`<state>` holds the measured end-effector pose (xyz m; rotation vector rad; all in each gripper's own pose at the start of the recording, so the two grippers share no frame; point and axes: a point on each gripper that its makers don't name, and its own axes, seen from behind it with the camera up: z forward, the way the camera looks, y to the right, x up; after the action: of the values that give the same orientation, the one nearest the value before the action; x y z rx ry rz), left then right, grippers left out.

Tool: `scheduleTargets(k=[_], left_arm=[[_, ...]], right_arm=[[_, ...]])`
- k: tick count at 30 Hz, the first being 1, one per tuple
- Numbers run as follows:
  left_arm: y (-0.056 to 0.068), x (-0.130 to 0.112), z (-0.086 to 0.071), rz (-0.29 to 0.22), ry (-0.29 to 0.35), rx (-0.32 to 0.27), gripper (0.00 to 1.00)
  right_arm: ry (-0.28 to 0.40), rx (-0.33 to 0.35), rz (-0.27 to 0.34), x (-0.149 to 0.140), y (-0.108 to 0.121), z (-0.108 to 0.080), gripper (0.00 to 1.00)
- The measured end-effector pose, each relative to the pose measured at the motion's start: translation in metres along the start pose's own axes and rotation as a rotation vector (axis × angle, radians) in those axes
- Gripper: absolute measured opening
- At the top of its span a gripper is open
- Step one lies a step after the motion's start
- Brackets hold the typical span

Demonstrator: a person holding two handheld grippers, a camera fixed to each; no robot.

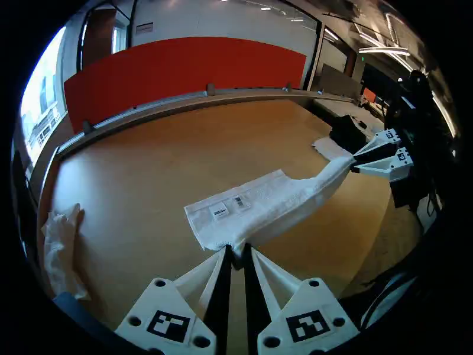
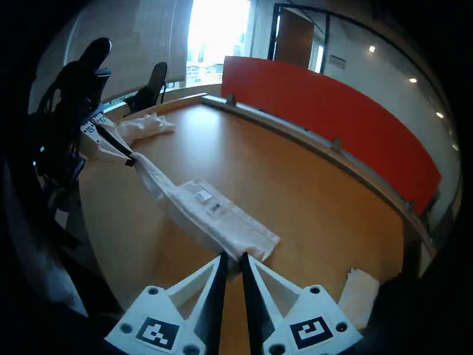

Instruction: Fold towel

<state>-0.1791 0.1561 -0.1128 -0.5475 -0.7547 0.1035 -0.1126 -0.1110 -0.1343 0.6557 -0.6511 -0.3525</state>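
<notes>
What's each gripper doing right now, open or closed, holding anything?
Left gripper: closed on one end of the white towel.
Right gripper: closed on the towel's other end.

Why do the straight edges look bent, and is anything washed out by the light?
Left gripper view: the fisheye lens bows the red panel and the table rim, and the window is blown out white. Right gripper view: the same bending, the window glares brightest, and the towel looks sharp.
</notes>
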Motion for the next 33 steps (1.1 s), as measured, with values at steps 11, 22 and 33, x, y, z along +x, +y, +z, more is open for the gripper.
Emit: scheduleTargets(k=[11,22,33], left_arm=[[-0.001,-0.004,0.006,-0.014,-0.006,0.004,0.14],[-0.01,-0.009,0.029,-0.03,-0.039,0.011,0.14],[-0.024,-0.02,0.063,-0.066,-0.093,0.019,0.14]], right_arm=[[-0.012,0.002,-0.011,-0.003,0.001,0.007,0.18],[-0.066,0.005,-0.015,-0.012,0.014,0.034,0.18],[-0.122,0.022,-0.002,-0.026,0.026,0.063,0.18]])
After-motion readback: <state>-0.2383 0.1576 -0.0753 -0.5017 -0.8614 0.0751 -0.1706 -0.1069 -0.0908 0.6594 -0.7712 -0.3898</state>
